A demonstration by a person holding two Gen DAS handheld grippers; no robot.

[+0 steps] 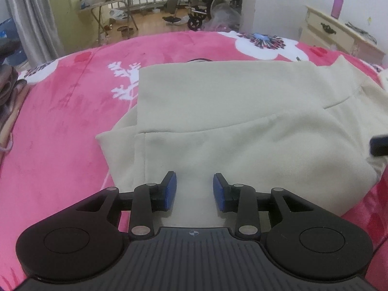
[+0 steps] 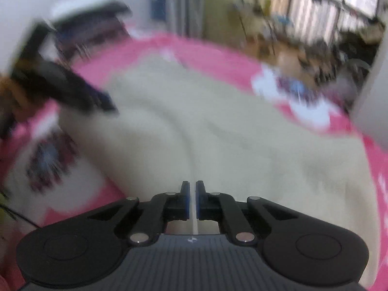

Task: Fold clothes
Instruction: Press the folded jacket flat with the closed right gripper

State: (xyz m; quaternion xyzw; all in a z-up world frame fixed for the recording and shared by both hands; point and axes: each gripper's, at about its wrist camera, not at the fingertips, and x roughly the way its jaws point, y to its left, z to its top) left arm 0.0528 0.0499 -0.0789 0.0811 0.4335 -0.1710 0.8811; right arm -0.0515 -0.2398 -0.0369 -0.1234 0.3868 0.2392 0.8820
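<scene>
Left hand-held gripper gapes over cream garment.

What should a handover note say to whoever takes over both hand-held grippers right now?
Left hand-held gripper: open, over the near edge of the cream garment, nothing between its pads.
Right hand-held gripper: shut, no cloth seen pinched; view blurred.
Garment lies on the pink blanket, partly folded, layers overlapping.
Left to do: finish the folds and square the edges.
</scene>
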